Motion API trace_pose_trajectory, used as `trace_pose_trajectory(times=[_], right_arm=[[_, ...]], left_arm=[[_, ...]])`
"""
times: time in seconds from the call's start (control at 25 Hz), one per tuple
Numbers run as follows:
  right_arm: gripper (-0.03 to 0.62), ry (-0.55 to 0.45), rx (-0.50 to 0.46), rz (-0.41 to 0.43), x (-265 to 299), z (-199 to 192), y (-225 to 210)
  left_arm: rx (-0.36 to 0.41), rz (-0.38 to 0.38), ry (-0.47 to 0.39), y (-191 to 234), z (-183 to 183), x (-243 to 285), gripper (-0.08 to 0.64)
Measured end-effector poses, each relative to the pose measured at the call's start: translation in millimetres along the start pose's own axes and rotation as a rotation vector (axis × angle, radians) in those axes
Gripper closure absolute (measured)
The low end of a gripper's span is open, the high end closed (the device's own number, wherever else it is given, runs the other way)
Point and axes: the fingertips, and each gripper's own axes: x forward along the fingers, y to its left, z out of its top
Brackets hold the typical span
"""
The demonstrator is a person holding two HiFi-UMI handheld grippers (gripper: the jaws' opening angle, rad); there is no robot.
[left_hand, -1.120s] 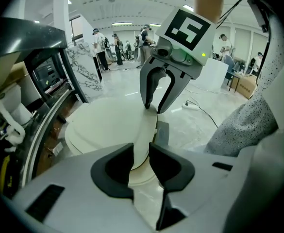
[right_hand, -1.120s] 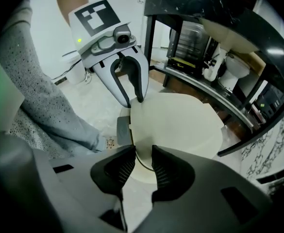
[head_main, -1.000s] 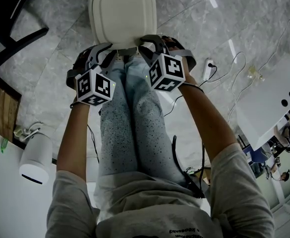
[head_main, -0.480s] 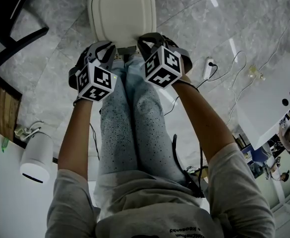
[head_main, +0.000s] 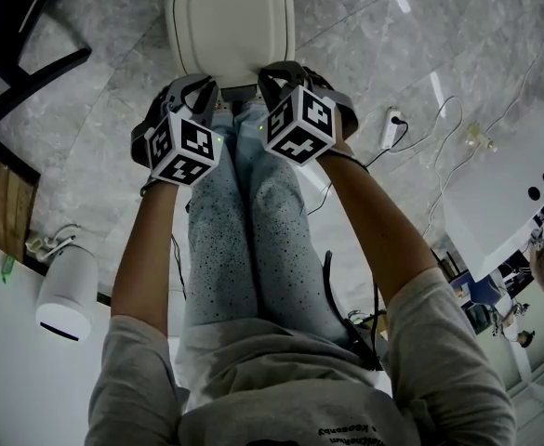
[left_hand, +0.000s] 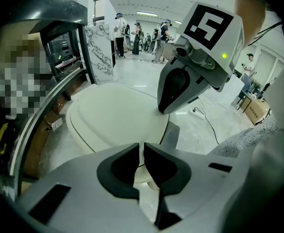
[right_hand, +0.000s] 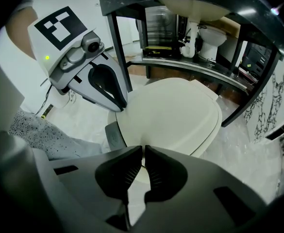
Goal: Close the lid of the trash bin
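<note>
The trash bin's cream lid (head_main: 230,26) lies flat on the bin on the marble floor; it also fills the middle of both gripper views (left_hand: 117,115) (right_hand: 173,113). Both grippers hang over the lid's near edge, side by side and pointing steeply down. My left gripper (head_main: 205,94) (left_hand: 142,148) has its jaws closing to a narrow slit, with nothing between them. My right gripper (head_main: 273,84) (right_hand: 143,152) has its jaws together and holds nothing. I cannot tell whether either tip touches the lid. A grey tab (left_hand: 171,135) sticks out under the lid's near edge.
The person's legs in speckled jeans (head_main: 244,230) stand just behind the bin. A white cylinder-shaped device (head_main: 67,295) sits at the left, a power strip with cables (head_main: 391,130) at the right, dark furniture legs (head_main: 30,72) at the far left. A black sink counter (right_hand: 190,13) rises beyond the bin.
Both grippers rolled a little and edged toward the lid's near edge. The lid has not moved.
</note>
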Motion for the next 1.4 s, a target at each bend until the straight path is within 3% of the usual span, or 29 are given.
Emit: trace_pose_trajectory(times=[0.64, 1.04, 1.4], right_arm=[[0.548, -0.002, -0.004, -0.028, -9.5, 9.9, -4.9], [0.548, -0.064, -0.017, -0.085, -54.1, 53.8, -12.7], [0.558, -0.087, 0.046, -0.106, -109.6, 77.7, -10.3]], left_arm=[[-0.072, -0.008, 0.003, 4.3, 4.1, -3.1, 0.518], [-0.096, 0.028, -0.069, 16.0, 44.7, -46.3, 0.531], [-0.091, 0.036, -0.084, 14.8, 77.3, -100.8, 0.538]])
